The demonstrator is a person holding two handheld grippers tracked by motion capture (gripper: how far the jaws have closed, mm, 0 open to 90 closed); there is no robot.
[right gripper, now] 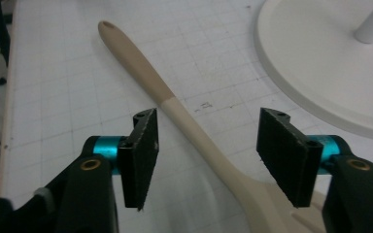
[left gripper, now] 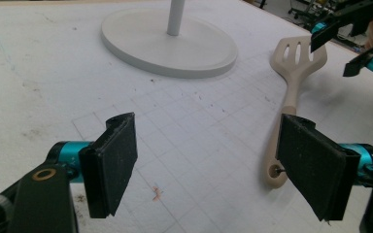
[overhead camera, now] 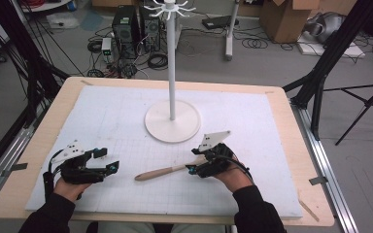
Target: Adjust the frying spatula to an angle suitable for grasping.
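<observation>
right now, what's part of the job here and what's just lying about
Likely in play:
- spatula, between the open jaws of the right gripper
- hook stand, just beyond it
- left gripper, open, holding nothing

Lying about:
- computer towers, cables and cardboard box on the floor
- tripod legs

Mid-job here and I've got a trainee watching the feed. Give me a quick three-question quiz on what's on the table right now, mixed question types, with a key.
1. True or false: the right gripper is shut on the slotted spatula.
2. Multiple choice: where does the spatula's slotted head lie?
A. under the right gripper
B. on the stand's round base
C. between the left gripper's jaws
3. Fill in: the white stand rises from a round ____ on the mat.

Key
1. False. Its jaws stand open on either side of the spatula's neck, not touching it.
2. A. The handle end with the hanging hole points toward the left gripper, which is open too.
3. base
</observation>
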